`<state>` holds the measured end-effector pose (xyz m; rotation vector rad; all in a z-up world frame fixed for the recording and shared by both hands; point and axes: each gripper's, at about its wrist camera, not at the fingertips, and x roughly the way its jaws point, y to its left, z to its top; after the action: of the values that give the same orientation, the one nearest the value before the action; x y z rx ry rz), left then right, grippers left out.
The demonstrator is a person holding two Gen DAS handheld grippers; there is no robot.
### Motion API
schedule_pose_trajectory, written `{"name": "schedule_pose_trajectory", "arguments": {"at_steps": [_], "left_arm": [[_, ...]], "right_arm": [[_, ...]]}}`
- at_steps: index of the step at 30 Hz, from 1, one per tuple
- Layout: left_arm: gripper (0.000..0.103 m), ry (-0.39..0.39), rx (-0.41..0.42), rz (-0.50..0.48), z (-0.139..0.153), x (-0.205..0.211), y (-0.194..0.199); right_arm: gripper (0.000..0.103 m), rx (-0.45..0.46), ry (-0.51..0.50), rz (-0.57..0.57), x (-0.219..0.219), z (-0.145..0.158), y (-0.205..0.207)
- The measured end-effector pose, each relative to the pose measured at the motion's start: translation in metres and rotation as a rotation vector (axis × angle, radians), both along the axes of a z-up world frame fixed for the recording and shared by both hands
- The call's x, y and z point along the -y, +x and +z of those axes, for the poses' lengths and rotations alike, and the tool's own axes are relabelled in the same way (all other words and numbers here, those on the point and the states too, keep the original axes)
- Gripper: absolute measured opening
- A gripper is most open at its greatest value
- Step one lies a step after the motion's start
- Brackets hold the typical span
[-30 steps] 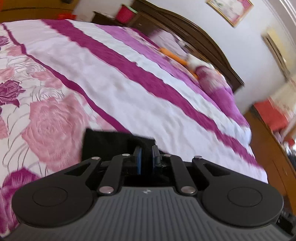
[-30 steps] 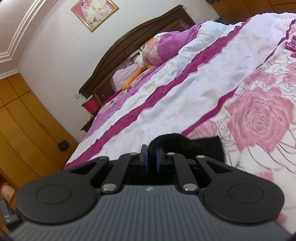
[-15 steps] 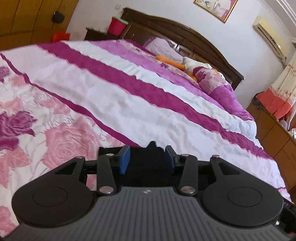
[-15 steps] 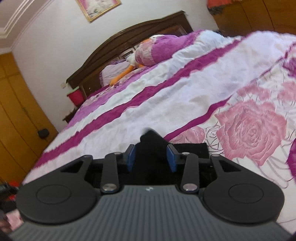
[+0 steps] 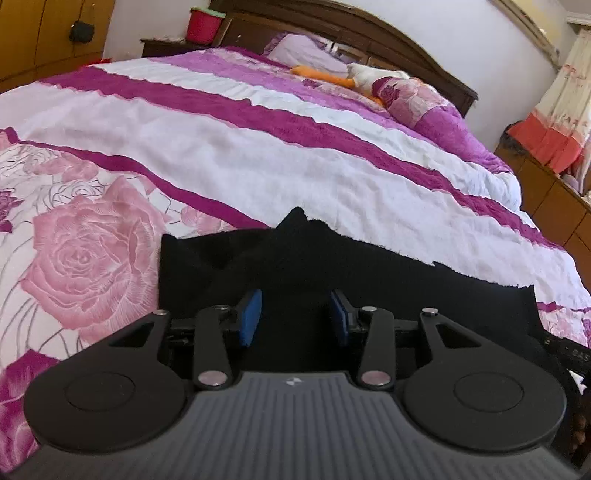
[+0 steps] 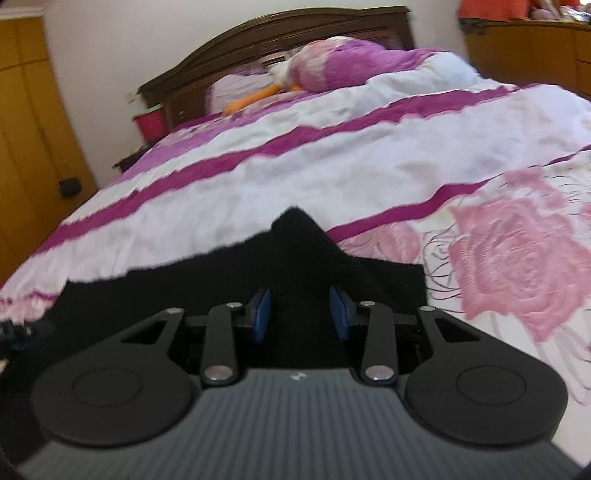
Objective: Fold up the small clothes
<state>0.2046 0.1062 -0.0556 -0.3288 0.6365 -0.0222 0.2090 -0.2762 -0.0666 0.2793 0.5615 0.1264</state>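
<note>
Left wrist view, left claw (image 5: 295, 317): blue pads spread apart, nothing pinched; black garment (image 5: 369, 280) lying between and under them.
Left wrist view, garment: flat on the bed (image 5: 258, 166), near edge of the floral cover, one peaked corner (image 5: 295, 218) raised just ahead of the pads.
Left wrist view, likely reason: pads parted around the peak, probably either letting a fold settle or lining up a fresh pinch; which one, impossible to tell.
Left wrist view, surroundings: headboard (image 5: 369, 26), orange-beaked plush toy (image 5: 351, 75), red bucket (image 5: 205, 24) far off, well apart from the work.

Right wrist view, right claw (image 6: 300, 319): likewise wide, gripping nothing; dark cloth filling the gap.
Right wrist view, garment (image 6: 184, 280): stretched leftward across the cover, a second peak (image 6: 295, 218) standing ahead of the pads.
Right wrist view, likely reason: one claw at each end, suited to keeping the edge even for a fold.
Right wrist view, sharpness: slightly blurred, fabric layers hard to count.
</note>
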Motion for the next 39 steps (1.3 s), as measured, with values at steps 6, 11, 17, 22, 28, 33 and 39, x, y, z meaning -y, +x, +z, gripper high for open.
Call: {"name": "schedule_pose_trajectory", "arguments": {"at_steps": [6,11,17,22,28,33,39], "left_arm": [[0.047,0.074,0.005,-0.009,-0.001,0.011,-0.001],[0.047,0.106,-0.009,-0.016,0.017,0.011,-0.016],[0.048,0.152,-0.012,0.021,0.039,0.004,-0.05],[0.048,0.14,-0.033,0.035,0.047,0.002,-0.078],[0.054,0.13,-0.061,0.01,0.046,0.012,-0.103],[0.058,0.152,-0.077,-0.003,0.041,0.023,-0.116],[0.06,0.159,-0.102,0.004,0.035,0.029,-0.12]], "right_arm": [[0.037,-0.006,0.027,-0.004,0.002,-0.006,0.005],[0.038,0.01,0.107,-0.028,0.012,0.002,-0.006],[0.04,-0.003,0.135,-0.035,0.02,0.025,-0.04],[0.049,-0.022,0.164,-0.038,0.037,0.037,-0.065],[0.052,-0.046,0.163,-0.051,0.05,0.038,-0.094],[0.052,-0.044,0.153,-0.069,0.057,0.028,-0.117],[0.052,-0.09,0.217,-0.089,0.066,0.005,-0.123]]}}
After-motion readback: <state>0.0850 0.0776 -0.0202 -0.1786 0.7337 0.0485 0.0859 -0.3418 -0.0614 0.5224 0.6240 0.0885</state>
